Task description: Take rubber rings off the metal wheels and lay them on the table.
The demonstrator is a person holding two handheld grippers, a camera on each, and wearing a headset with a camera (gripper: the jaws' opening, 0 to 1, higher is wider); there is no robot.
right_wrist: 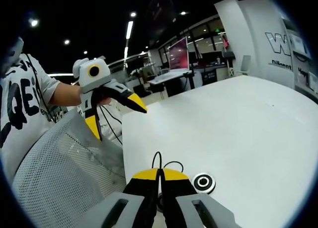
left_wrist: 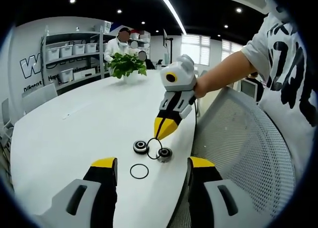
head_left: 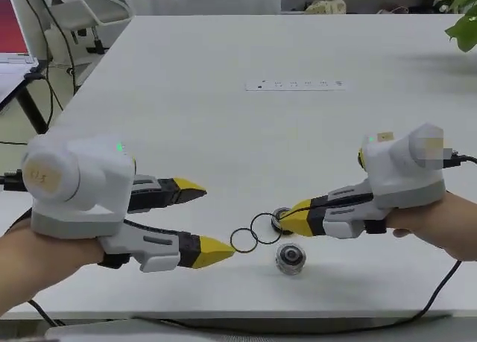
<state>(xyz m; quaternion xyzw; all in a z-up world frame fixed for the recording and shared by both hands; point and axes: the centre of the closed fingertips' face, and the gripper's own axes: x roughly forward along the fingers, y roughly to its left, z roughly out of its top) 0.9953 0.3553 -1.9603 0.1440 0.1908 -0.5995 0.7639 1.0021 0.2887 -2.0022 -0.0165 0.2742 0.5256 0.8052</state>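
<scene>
My right gripper (head_left: 285,220) is shut on a thin black rubber ring (head_left: 264,214), which hangs from its yellow tips just above the table. In the right gripper view the ring (right_wrist: 158,161) pokes out past the closed jaws. A second ring (head_left: 244,252) lies flat on the table beside it. One metal wheel (head_left: 291,258) stands in front of the right gripper's tips, and another wheel (head_left: 279,217) sits partly hidden behind them. My left gripper (head_left: 216,220) is open and holds nothing, with its tips just left of the lying ring (left_wrist: 130,171).
The white table (head_left: 298,141) stretches far ahead, with a flush socket strip (head_left: 295,85) in it. The front edge runs close below the wheels. A mesh chair back (left_wrist: 238,138) stands at that edge. A potted plant (left_wrist: 125,65) is at the far end.
</scene>
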